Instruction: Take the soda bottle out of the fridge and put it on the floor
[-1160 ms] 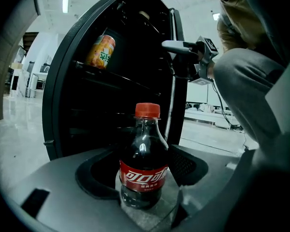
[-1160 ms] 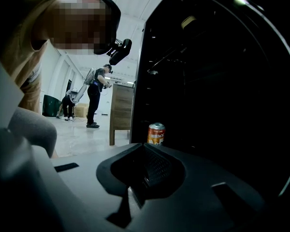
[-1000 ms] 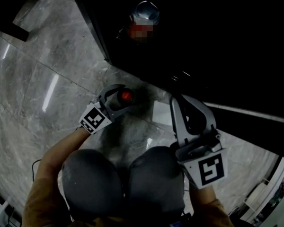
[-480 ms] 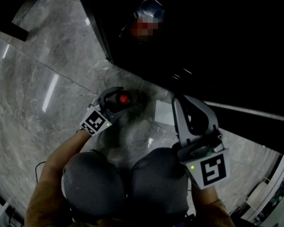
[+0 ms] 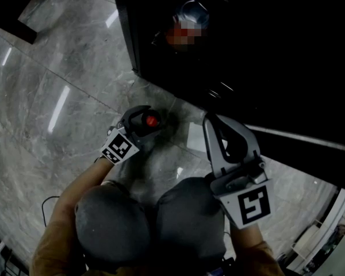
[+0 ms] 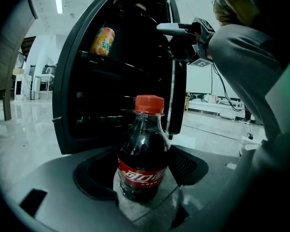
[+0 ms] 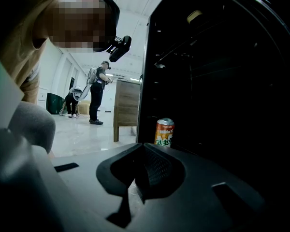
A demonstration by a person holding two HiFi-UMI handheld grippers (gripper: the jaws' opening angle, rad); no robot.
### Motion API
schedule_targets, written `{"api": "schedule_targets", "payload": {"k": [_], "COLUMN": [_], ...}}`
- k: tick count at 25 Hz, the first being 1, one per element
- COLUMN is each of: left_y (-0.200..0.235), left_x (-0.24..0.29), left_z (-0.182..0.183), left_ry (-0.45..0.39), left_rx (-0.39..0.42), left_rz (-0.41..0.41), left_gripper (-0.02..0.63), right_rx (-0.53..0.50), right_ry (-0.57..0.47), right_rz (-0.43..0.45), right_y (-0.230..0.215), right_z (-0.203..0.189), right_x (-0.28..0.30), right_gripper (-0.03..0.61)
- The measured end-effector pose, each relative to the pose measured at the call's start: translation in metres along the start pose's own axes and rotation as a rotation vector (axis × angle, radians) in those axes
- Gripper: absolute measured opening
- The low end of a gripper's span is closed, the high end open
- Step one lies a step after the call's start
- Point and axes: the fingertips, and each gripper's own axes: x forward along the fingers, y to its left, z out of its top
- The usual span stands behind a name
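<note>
The soda bottle [image 6: 144, 153], dark with a red cap and red label, stands upright on the marble floor between my left gripper's jaws. In the head view only its red cap [image 5: 152, 120] shows, inside my left gripper [image 5: 145, 122], which is shut on it just in front of the black fridge [image 5: 247, 50]. My right gripper [image 5: 214, 126] hangs to the right, near the fridge's lower edge, and its jaws are shut on nothing. In the left gripper view the fridge [image 6: 121, 81] stands open behind the bottle, and the right gripper [image 6: 176, 30] shows high up beside it.
An orange drink can [image 7: 164, 132] stands inside the fridge, and it also shows on a shelf as the orange can [image 6: 102, 41]. The person's knees [image 5: 149, 223] fill the bottom of the head view. A wooden cabinet [image 7: 125, 108] and people stand far off on the grey marble floor [image 5: 57, 96].
Hardly anything differs: the head view has shifted a little, and both grippers keep their places, with the bottle still in the left one.
</note>
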Motion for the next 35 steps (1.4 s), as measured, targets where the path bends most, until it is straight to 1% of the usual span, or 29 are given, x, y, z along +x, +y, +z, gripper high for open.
{"api": "schedule_targets", "payload": {"k": [4,8,11,17,19,20,23,25,26,27,28,29,32,34,35], "left_y": [0.000,-0.001,0.000,0.000,0.003,0.005,0.006,0.008,0.011,0.017,0.021,0.023,0.020,0.018,0.019], "left_x": [-0.009,-0.018,-0.031,-0.049,-0.053,-0.054,-0.065,-0.075,-0.079,-0.082,-0.084,-0.085,-0.087,-0.092,-0.094], "left_z": [0.019,0.038,0.056,0.076,0.084,0.087,0.096,0.104,0.109,0.113,0.114,0.114,0.117,0.126,0.132], "left_ry": [-0.060,-0.113,-0.146,-0.178,-0.183,-0.178,-0.161,-0.174,-0.187,-0.196,-0.195,-0.183,-0.156,-0.155,-0.152], "left_rx": [-0.005,0.069,0.113,0.116,0.113,0.111,0.109,0.102,0.103,0.102,0.089,0.063,-0.026,-0.127,-0.165], "left_rz": [0.004,-0.011,0.006,0.005,0.017,0.025,0.026,0.030,0.044,0.064,0.085,0.102,0.142,0.173,0.184], "left_gripper": [0.305,0.305,0.304,0.301,0.298,0.289,0.223,0.183,0.150,0.094,0.018,0.002,0.002,0.002,0.002], "right_rx": [-0.008,-0.002,0.000,0.028,0.037,0.041,0.042,0.045,0.051,0.060,0.068,0.074,0.058,0.046,0.043], "right_ry": [0.000,-0.002,0.003,0.002,0.005,0.009,0.023,0.036,0.040,0.041,0.041,0.044,0.066,0.084,0.088], "right_rz": [0.016,0.025,0.031,0.029,0.038,0.042,0.054,0.055,0.053,0.051,0.052,0.055,0.072,0.089,0.103], "right_y": [0.003,0.004,0.002,-0.002,-0.002,-0.002,0.002,0.002,0.001,0.001,0.002,0.005,0.019,0.030,0.035], "right_z": [0.001,-0.003,-0.007,-0.011,-0.011,-0.010,-0.005,-0.001,0.001,0.005,0.009,0.014,0.028,0.042,0.049], "right_x": [0.005,0.012,0.016,0.022,0.026,0.027,0.031,0.034,0.036,0.039,0.042,0.045,0.048,0.050,0.051], "right_gripper": [0.002,0.002,0.002,0.002,0.002,0.002,0.002,0.002,0.002,0.002,0.002,0.002,0.002,0.002,0.002]}}
